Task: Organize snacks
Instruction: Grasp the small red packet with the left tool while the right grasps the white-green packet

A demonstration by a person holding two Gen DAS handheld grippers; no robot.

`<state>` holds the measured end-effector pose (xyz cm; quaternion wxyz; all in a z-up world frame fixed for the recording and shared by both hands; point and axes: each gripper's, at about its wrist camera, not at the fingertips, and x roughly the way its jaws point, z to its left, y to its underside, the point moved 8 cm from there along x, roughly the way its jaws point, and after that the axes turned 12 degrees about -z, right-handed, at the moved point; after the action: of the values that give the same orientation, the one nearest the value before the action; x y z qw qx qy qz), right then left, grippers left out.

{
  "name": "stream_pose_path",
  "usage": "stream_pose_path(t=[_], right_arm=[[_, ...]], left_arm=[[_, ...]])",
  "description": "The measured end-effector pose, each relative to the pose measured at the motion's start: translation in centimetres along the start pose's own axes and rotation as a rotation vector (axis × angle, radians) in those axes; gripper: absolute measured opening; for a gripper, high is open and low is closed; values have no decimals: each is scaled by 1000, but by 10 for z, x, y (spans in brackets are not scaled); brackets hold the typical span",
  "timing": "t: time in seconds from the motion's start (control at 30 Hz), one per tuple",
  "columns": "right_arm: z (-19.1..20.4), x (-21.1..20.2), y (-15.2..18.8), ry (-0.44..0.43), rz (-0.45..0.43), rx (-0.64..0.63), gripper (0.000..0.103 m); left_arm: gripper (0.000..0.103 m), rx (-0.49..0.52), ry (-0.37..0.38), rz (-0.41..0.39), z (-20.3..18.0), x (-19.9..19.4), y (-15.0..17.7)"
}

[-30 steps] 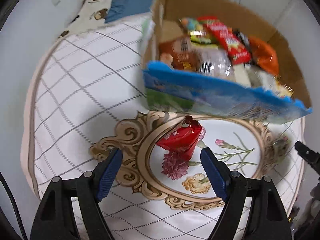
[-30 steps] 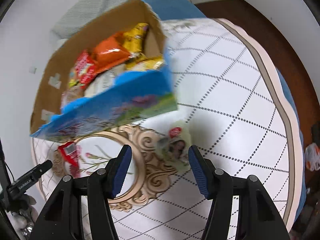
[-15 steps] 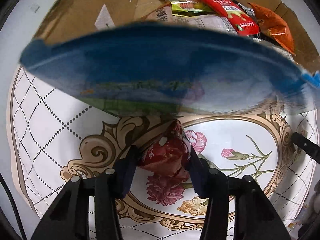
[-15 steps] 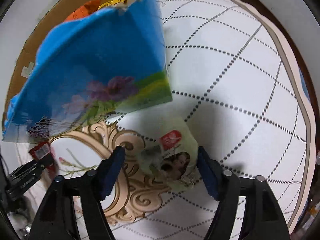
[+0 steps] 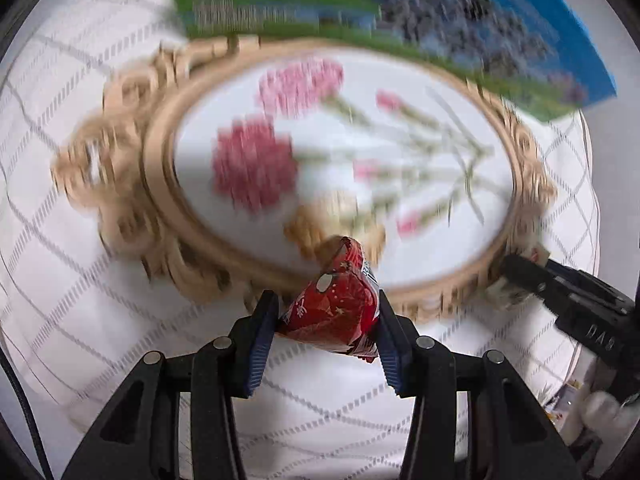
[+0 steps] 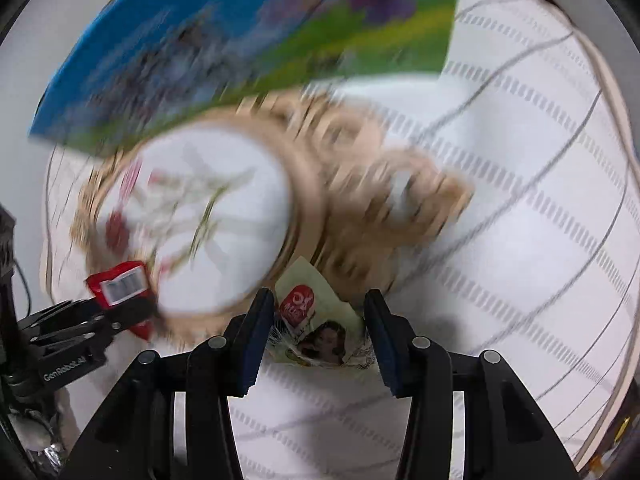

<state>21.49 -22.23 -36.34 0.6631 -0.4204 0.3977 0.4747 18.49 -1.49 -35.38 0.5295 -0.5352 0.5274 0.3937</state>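
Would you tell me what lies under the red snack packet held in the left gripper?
The red snack packet, clamped in the left gripper, has the flower-printed tablecloth beneath it. The packet and fingers cover whatever lies directly below.

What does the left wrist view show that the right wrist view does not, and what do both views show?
Only the left wrist view shows the front of the red snack packet with its star pattern, pinched in the left claw.

Only the right wrist view shows the pale green snack packet with its red logo and portrait, between the pads of the right claw; in the left view it is mostly hidden.

Both show the blue and green box flap, the flowered tablecloth and the red packet.
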Motion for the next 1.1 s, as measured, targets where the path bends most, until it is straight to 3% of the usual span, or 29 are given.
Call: stream_pose_path(t=[0.13, 0.3, 0.53, 0.57, 0.83, 0.9, 1.1], right_arm=[[10, 7, 31, -20, 38, -13, 50], [4, 14, 42, -31, 27, 40, 52], [11, 20, 53, -19, 49, 19, 60], [16, 23, 53, -10, 50, 7, 60], [40, 27, 59, 27, -8, -44, 52], [43, 22, 60, 15, -26, -38, 45], [46, 10, 59, -6, -41, -34, 45]], left_arm=[[44, -10, -2, 47, 4, 18, 24], [47, -13, 2, 52, 11, 28, 43], [48, 7, -25, 34, 7, 39, 29], [45, 7, -36, 25, 4, 39, 30], [41, 14, -60, -14, -13, 14, 37], [41, 11, -51, -22, -15, 7, 34], [41, 18, -20, -59, -25, -21, 23]])
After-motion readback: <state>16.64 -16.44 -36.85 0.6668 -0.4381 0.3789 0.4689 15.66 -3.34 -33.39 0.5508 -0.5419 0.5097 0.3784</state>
